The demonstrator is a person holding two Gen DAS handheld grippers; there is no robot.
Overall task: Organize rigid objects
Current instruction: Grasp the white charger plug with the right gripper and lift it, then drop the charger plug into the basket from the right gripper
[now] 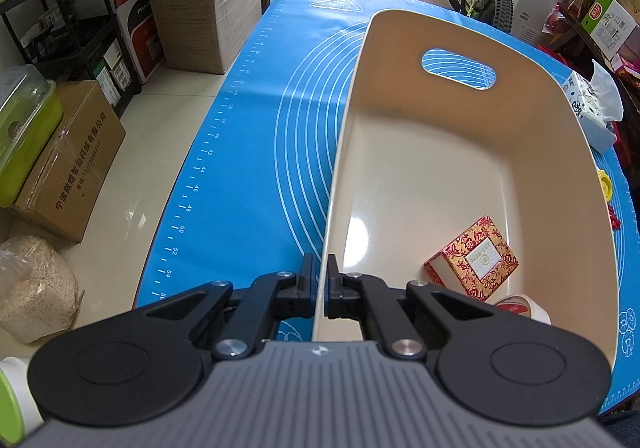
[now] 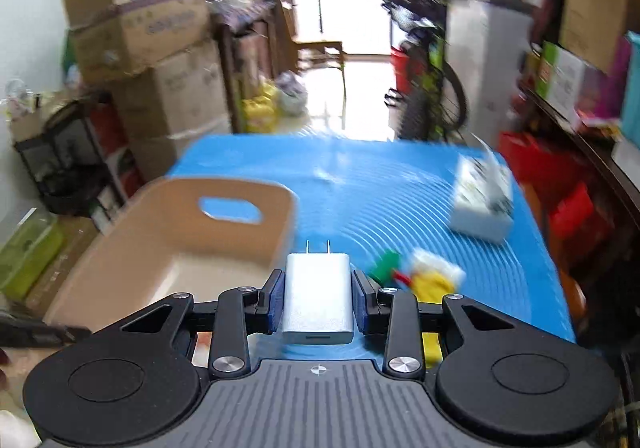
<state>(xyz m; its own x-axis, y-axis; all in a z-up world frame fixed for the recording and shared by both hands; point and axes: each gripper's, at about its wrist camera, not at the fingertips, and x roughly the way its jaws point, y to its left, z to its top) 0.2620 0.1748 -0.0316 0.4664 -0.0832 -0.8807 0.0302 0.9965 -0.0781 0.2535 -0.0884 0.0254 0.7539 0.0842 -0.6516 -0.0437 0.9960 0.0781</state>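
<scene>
**Bin rim pinched, charger held**

Left wrist: left gripper (image 1: 320,290) clenched on the near side wall of the beige bin (image 1: 552,152). Inside the bin, red patterned box (image 1: 472,259) on the floor.

Right wrist: right gripper (image 2: 318,301) grasping white charger (image 2: 319,298), prongs forward, just right of the bin and above the blue mat (image 2: 400,184).

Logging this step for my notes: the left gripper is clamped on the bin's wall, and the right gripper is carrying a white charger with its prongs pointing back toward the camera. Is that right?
Not quite. In the right wrist view the white charger in the right gripper has its prongs pointing forward, away from the camera. The rest holds: the left gripper is clamped on the wall of the bin.
</scene>
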